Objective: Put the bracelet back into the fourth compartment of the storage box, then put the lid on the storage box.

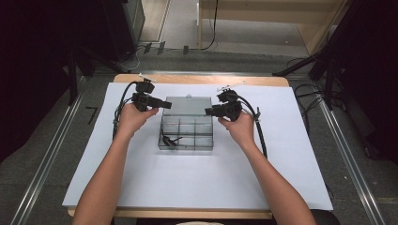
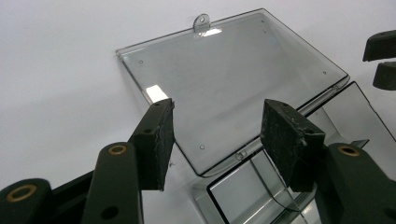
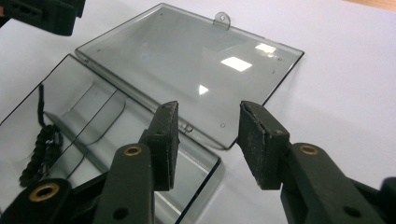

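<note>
clear compartment box lying open on the white paper
smoky lid flat behind it; left gripper and right gripper flank the lid, jaws parted, grasping nothing.

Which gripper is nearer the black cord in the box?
Left. The left gripper sits above the cord at the box's left; the right gripper is across the box.

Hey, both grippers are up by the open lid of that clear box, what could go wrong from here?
The lid lies flat on the white sheet, so jaws may slip off its thin edge. The light box could slide when the lid is pushed. Tipping it might spill the black cord.
</note>
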Tool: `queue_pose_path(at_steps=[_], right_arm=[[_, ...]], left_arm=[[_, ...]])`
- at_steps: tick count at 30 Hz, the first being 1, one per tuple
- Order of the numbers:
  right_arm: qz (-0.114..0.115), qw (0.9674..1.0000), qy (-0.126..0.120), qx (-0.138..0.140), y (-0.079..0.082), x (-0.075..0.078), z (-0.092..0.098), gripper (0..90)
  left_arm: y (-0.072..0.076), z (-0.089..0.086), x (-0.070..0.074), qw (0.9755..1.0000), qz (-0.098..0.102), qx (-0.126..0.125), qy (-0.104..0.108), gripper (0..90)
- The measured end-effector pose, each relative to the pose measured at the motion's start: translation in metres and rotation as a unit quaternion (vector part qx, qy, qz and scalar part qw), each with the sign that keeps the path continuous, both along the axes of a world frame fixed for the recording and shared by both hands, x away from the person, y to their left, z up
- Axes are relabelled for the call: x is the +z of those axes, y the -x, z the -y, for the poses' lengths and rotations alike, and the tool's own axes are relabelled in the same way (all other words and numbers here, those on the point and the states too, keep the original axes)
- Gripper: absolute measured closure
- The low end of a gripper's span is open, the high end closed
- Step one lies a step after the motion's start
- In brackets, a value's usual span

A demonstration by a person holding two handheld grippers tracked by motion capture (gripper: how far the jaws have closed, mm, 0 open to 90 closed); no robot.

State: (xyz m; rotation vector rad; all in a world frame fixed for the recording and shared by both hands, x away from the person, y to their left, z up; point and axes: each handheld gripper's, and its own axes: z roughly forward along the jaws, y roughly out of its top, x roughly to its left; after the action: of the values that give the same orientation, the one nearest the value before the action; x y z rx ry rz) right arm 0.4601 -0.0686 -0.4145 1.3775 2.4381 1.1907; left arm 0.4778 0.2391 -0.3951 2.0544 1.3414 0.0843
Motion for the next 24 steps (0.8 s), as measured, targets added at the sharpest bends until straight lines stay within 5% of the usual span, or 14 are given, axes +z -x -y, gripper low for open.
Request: queue_pose_path(at_steps=[24], right_arm=[[-0.014, 0.9987, -0.005, -0.048, -0.015, -0.014, -0.007, 59.5]], left_arm=[[-0.012, 0.002, -0.011, 0.9998, -0.009, 0.017, -0.008, 47.2]])
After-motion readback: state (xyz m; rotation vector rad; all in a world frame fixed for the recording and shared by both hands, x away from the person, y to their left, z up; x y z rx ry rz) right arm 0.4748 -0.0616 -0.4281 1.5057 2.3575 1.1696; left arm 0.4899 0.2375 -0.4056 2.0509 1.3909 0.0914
